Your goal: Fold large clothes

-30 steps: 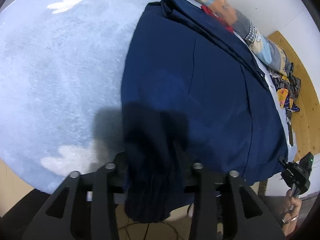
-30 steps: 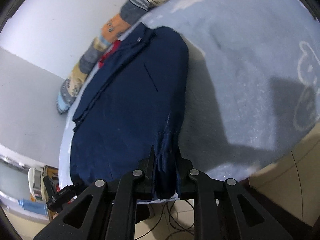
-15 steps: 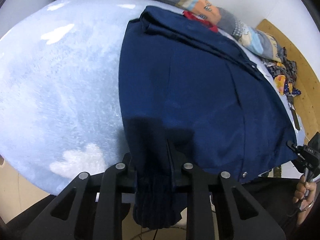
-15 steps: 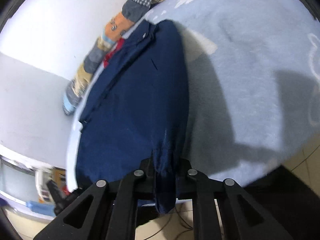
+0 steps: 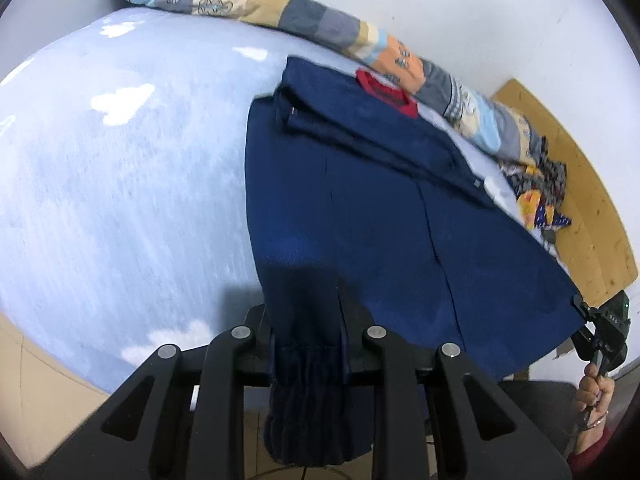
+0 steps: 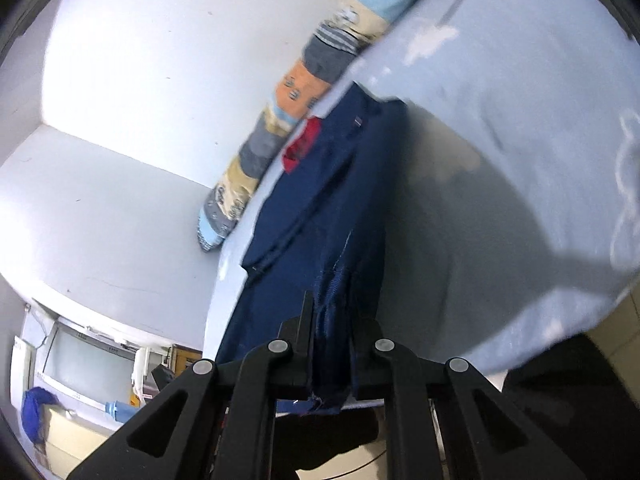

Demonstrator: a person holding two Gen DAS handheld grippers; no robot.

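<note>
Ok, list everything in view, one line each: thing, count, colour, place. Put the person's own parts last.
jacket: one, navy with red collar lining, spread on the bed, near hem lifted.
bedcover: one, pale blue with white clouds, under the jacket.
patchwork bolster: one, blue, grey, tan and orange, along the wall.
patterned cloth: one heap, dark with yellow, far right of the bed.
wooden board: one, light brown, against the wall.
left gripper: one, black, shut on the jacket hem.
right gripper: one, black, shut on the jacket hem.
hand: one, holding the right gripper.
</note>
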